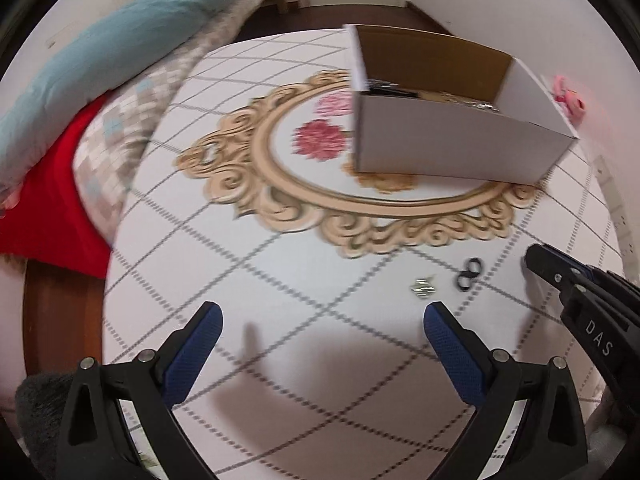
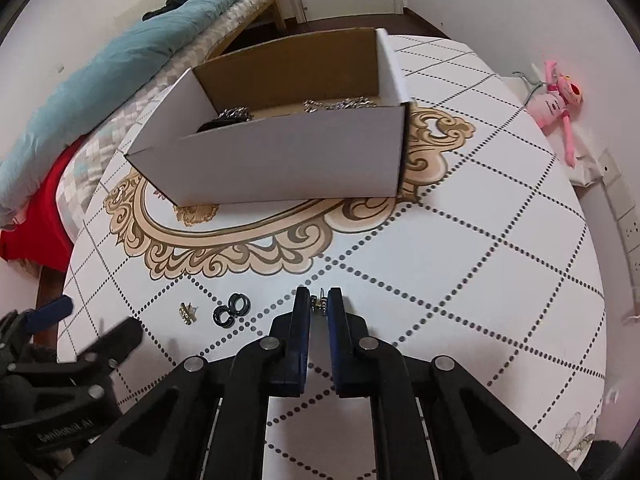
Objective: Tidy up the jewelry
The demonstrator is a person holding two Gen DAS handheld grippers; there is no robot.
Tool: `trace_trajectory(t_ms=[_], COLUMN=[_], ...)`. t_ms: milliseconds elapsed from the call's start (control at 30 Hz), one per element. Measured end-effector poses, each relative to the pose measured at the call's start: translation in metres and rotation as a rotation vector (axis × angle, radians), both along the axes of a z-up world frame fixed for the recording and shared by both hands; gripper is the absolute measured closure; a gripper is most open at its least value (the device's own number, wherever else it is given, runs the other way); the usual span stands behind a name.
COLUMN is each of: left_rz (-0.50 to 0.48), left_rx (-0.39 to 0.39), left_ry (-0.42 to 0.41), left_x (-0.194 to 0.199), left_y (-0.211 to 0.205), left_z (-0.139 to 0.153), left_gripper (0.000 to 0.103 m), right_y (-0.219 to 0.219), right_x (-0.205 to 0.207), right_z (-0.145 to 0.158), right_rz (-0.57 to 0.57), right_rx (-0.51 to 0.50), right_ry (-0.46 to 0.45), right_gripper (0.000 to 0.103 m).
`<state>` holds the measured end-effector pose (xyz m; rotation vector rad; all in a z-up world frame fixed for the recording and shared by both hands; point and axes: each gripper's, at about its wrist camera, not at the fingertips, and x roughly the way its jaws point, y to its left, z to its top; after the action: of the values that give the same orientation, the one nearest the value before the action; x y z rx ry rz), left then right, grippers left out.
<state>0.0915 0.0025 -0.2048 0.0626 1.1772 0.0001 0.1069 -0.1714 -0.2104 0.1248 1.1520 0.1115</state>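
We have the right claw (image 2: 319, 304) pinched together on a small metal jewelry piece (image 2: 319, 305) lying on the worktop (image 2: 500, 280), at 6 o'clock from the cardboard box (image 2: 280, 160). The left claw (image 1: 322, 320) hangs apart and empty. We judge this the pick-up step; next we must lift without dropping it and carry it toward 12 o'clock into the box. The black rings (image 2: 232, 308) and another trinket (image 2: 187, 313) wait at 9 o'clock.
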Motion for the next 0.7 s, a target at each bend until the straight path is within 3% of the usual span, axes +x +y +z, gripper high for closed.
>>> trace_trajectory(t_ms=[100,433,533,700], left_rz=[-0.044,-0.110,-0.117,-0.124], left_rx=[-0.008,0.001,0.000,-0.022], left_ry=[0.001,-0.002,0.006,0.009], left_x=[0.000,-0.001,-0.001,0.002], left_y=[-0.015,-0.041,-0.043,-0.042], left_z=[-0.003,-0.008,-0.011,-0.012], left_gripper=[0.013,0.024,0.031,0.052], right_y=[-0.009,-0.035,-0.036,-0.037], right_x=[-0.003,-0.007,-0.007,-0.007], right_z=[0.006,0.014,0.014,0.013], right_rz=[-0.021,-0.083,-0.087,-0.092], right_rx=[0.007,0.016,0.019,0.022], right_ry=[-0.008,-0.022,-0.022,-0.023], right_gripper=[0.094,0.094,0.094,0.094])
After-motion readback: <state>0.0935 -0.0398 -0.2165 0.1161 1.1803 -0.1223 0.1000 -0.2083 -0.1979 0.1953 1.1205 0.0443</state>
